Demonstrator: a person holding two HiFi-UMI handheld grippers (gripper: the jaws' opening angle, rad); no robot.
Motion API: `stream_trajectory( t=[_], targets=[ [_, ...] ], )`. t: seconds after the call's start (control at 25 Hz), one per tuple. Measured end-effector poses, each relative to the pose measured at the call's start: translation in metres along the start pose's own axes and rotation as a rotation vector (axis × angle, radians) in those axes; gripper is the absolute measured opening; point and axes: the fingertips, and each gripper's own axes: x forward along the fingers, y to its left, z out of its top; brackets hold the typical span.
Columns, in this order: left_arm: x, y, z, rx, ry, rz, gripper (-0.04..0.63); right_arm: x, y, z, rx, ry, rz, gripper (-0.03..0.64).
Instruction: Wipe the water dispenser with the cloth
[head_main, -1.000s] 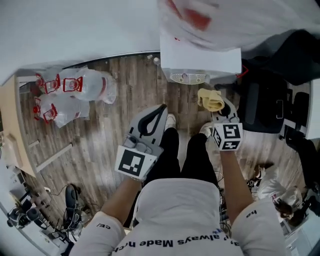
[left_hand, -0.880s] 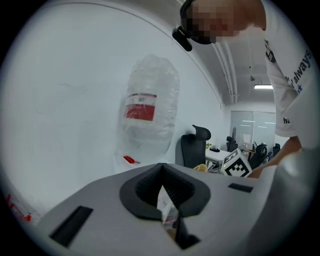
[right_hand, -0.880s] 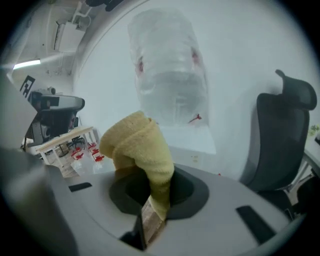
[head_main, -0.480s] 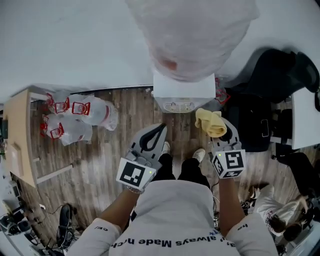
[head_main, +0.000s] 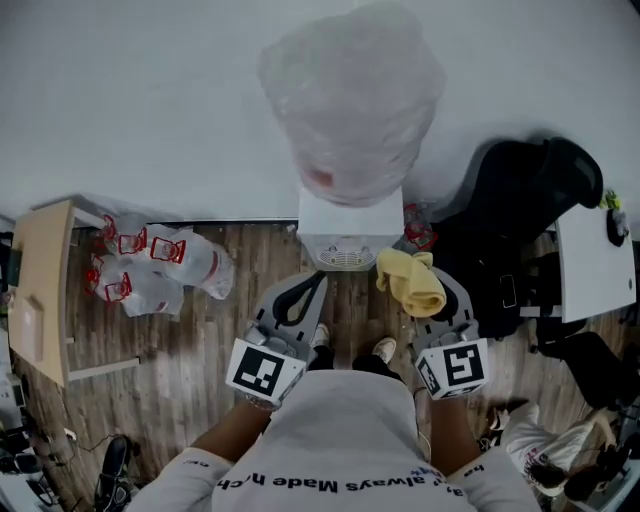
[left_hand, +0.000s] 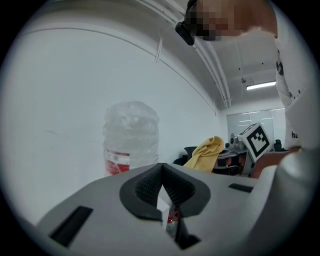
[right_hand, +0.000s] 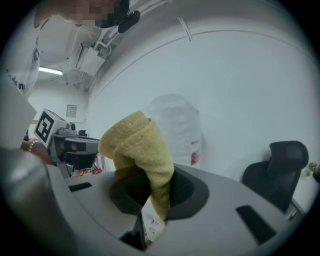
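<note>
Right tool (right_hand: 150, 192) clamped on crumpled yellow towelling cloth (right_hand: 137, 145), just in front of white water dispenser (head_main: 350, 225) topped by clear plastic bottle (head_main: 350, 100). Left tool (left_hand: 162, 175) closed, empty, alongside. Both nearer the dispenser than a second ago.

A white wall (head_main: 150, 100) bounded the far side of a wood-plank floor (head_main: 215, 330). Clear plastic bags with red markings (head_main: 150, 268) lay on the floor against the wall at the left, just beside a light wooden tabletop (head_main: 40, 290) at the left edge of the head view. A black office chair (head_main: 525, 190) stood at the right by the wall, next to a white desk (head_main: 590, 270). Dark cables (head_main: 110, 480) lay on the floor at lower left. A ceiling strip light (left_hand: 261, 85) was lit.
</note>
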Motion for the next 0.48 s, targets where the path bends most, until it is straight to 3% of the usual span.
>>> stream_trajectory(
  t=[0.48],
  targets=[
    [-0.004,-0.024,0.053,0.044,-0.042,-0.011,0.018,-0.035,0.021,0.064,-0.055,-0.074,0.082,0.06]
  ],
)
